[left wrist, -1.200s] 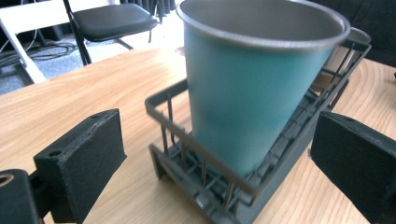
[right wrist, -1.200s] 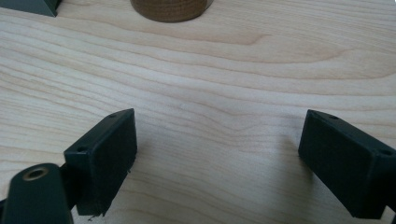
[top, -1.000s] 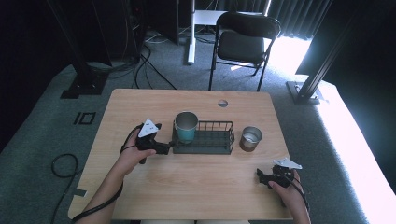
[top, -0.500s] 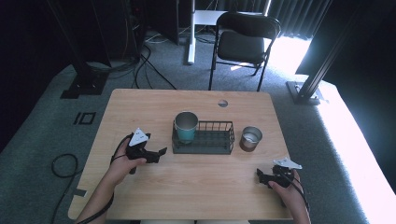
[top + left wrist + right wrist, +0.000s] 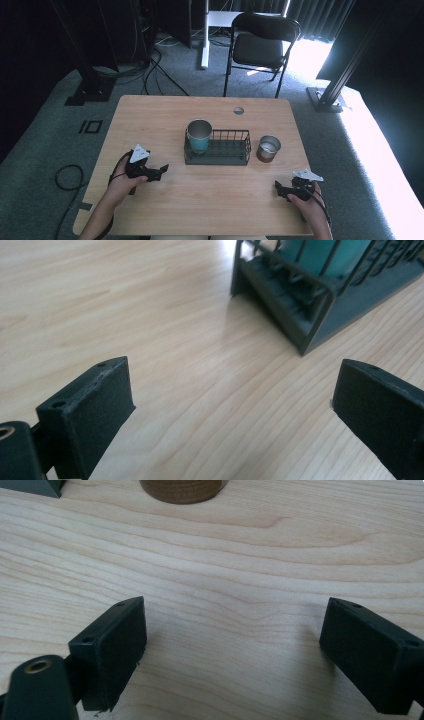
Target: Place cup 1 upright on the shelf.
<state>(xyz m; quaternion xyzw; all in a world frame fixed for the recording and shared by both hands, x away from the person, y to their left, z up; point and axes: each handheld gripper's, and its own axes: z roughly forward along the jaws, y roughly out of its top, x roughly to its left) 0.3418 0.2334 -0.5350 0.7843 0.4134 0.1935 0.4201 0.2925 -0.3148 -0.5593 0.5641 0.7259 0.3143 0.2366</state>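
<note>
**Teal cup racked, brown cup out by the right hand**

Teal metal is seen standing in the left end of the wire rack point(image 5: 217, 148): the teal cup point(image 5: 199, 135). The brown cup point(image 5: 268, 148) sits just beside the rack's right end, probably the next target. It lies straight ahead of the right gripper point(image 5: 281, 188), the nearer one, fingers spread wide and empty. The left gripper point(image 5: 159, 171) is held low on the surface point(image 5: 210, 205), fingers likewise apart, nothing gripped.
</note>
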